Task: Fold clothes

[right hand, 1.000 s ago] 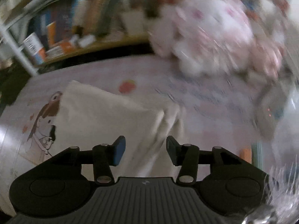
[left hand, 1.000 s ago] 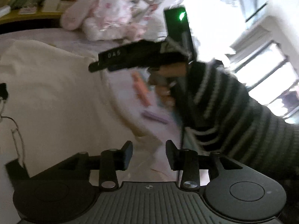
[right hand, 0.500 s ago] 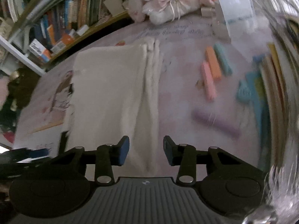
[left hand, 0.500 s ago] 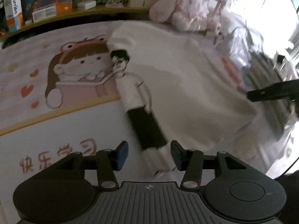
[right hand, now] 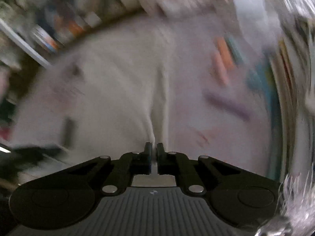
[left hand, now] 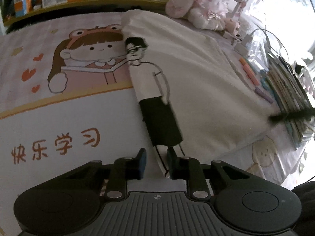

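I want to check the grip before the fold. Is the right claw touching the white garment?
Touching. In the right wrist view the right claw has its jaws shut on a ridge of the white garment, with cloth showing between them, though the picture is blurred.

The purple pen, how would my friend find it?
Start at the cream garment spread on the pink cartoon mat. Along its right edge lies a row of pens beside stacked books. The purple pen lies nearest; the others are orange or blue.
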